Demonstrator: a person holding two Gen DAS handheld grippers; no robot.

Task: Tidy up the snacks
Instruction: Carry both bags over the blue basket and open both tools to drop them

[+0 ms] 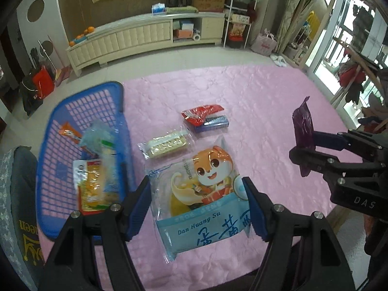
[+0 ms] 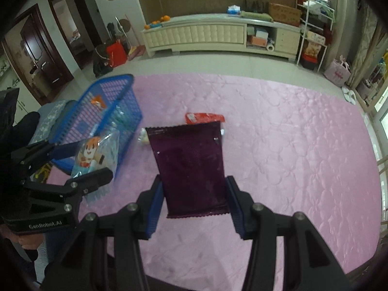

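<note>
Snacks are split between the two grippers, the blue basket (image 1: 82,131) and the pink cloth (image 1: 242,97): the left gripper (image 1: 197,203) is clamped on a blue-and-white packet with a cartoon squirrel (image 1: 206,194), lifted above the cloth just beside the basket. Over to the right, the right gripper (image 2: 194,201) pinches a dark purple packet (image 2: 189,167) by its sides. Between them, a clear-wrapped biscuit pack (image 1: 167,144) and a red packet (image 1: 201,114) lie on the cloth, while several packets sit in the basket.

A pink quilted cloth (image 1: 242,92) covers the table. On it sit a blue basket (image 1: 80,111), a cracker pack (image 1: 167,144), a red packet (image 1: 202,114) and a blue packet (image 1: 215,124).
</note>
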